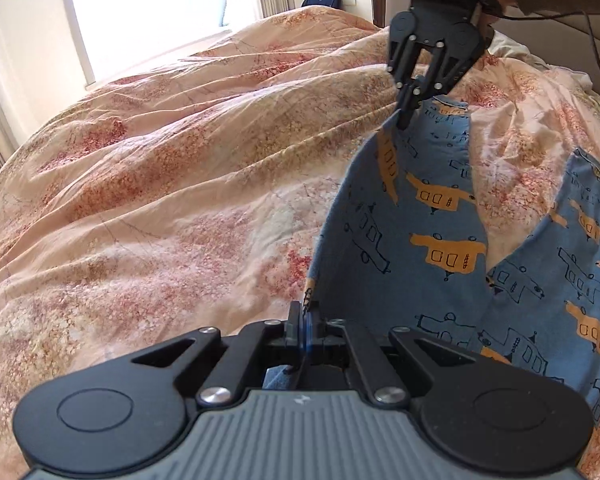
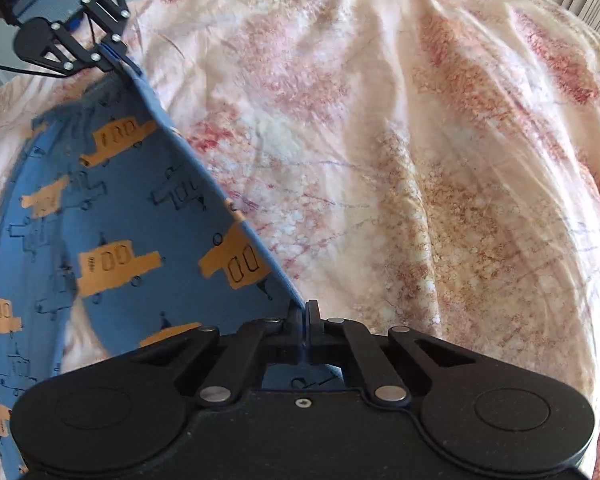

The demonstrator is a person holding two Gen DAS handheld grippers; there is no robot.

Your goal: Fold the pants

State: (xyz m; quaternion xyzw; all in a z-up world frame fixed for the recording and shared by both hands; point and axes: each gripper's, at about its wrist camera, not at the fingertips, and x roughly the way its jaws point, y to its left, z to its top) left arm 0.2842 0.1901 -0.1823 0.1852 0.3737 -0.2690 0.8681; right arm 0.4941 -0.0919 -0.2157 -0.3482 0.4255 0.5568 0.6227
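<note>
The blue pants (image 1: 440,240) with orange and outlined vehicle prints lie on the bed. One leg is lifted and stretched taut between my two grippers; the other leg (image 1: 580,248) lies flat to the right. My left gripper (image 1: 306,320) is shut on the near edge of the lifted leg. My right gripper (image 1: 406,120) is shut on its far end, above the bed. In the right wrist view my right gripper (image 2: 305,320) pinches the pants (image 2: 112,232) edge, and my left gripper (image 2: 118,62) holds the far end at top left.
A rumpled peach floral duvet (image 1: 180,160) covers the bed and fills most of both views (image 2: 420,160). A bright window (image 1: 152,8) and curtains stand behind. A headboard (image 1: 572,44) is at the top right, with a cable hanging from the right gripper.
</note>
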